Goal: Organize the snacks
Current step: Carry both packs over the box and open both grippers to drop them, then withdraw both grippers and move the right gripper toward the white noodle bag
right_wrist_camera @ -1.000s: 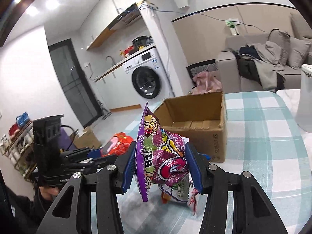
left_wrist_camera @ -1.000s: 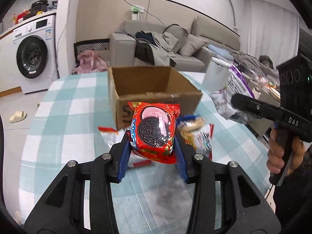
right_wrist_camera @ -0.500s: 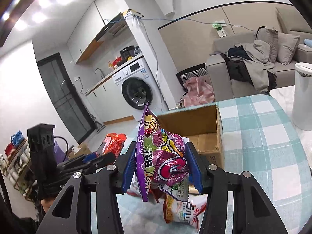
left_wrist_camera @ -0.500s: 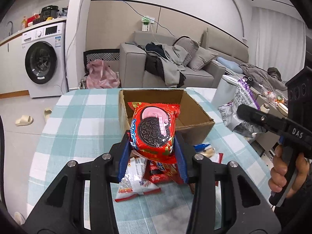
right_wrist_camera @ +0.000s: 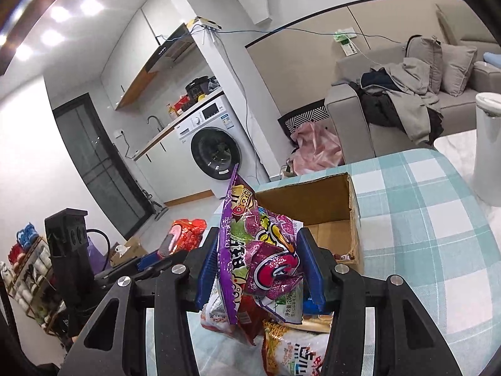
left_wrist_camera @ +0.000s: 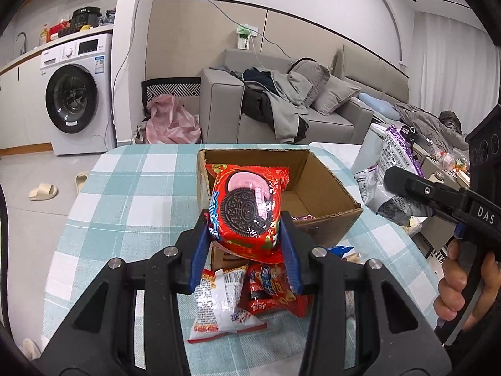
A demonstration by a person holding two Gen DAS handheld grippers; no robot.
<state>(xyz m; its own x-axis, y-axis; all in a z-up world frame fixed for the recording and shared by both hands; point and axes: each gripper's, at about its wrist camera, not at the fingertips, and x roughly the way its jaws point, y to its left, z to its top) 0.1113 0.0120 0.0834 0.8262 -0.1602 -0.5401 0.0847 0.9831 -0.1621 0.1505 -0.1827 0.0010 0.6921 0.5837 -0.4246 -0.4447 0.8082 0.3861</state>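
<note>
My left gripper (left_wrist_camera: 246, 238) is shut on a red Oreo cookie packet (left_wrist_camera: 247, 206), held upright in the air just short of the open cardboard box (left_wrist_camera: 325, 185). In the right wrist view my right gripper (right_wrist_camera: 260, 266) is shut on a crinkled purple candy bag (right_wrist_camera: 260, 250), also lifted, with the same box (right_wrist_camera: 316, 203) right behind it. Several loose snack packets (left_wrist_camera: 225, 304) lie on the checked tablecloth (left_wrist_camera: 131, 194) below both grippers. The right gripper's body and a person's hand (left_wrist_camera: 460, 288) show at the right of the left wrist view.
The box holds a few small snacks at its bottom. A grey and purple bag (left_wrist_camera: 391, 181) sits to the box's right. A white cylindrical container (right_wrist_camera: 488, 147) stands on the table's right side. Beyond the table are a sofa (left_wrist_camera: 281, 106) and a washing machine (left_wrist_camera: 72, 97).
Both grippers have risen and moved toward the box with their packets still gripped. The box now sits lower in both views and its inside shows more.
</note>
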